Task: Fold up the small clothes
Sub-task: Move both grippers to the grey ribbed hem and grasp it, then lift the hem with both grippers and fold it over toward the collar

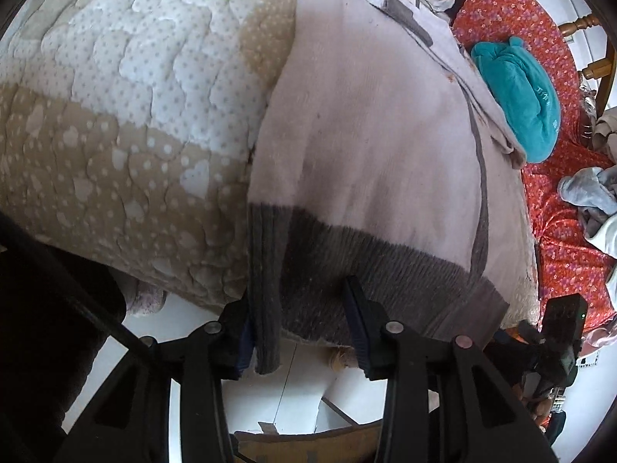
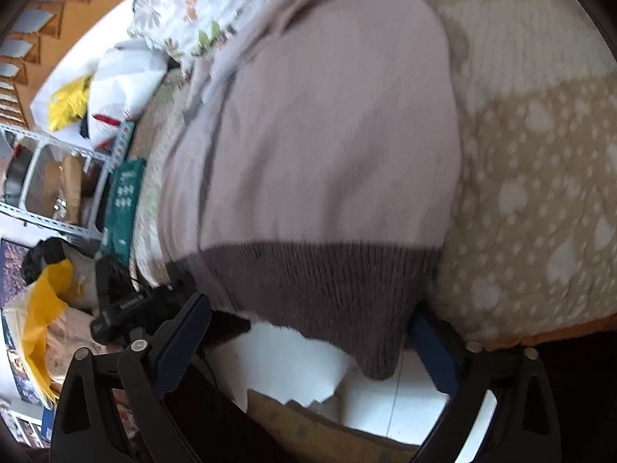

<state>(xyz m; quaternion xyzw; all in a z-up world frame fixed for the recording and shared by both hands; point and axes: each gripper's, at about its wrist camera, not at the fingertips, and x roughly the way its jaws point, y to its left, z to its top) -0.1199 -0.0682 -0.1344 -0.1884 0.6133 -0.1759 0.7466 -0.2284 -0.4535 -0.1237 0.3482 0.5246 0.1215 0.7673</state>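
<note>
One sweater (image 1: 370,146), laid on quilt (image 1: 115,123), hem overhanging quilt's edge. Hem straddled by left gripper (image 1: 300,332) and right gripper (image 2: 308,332), both unclosed, seemingly positioned for lifting and folding.

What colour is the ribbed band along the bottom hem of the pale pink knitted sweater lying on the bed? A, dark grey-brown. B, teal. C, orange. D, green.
A: the ribbed hem band of the pale pink knitted sweater is dark grey-brown, also clear in the right wrist view.
</note>
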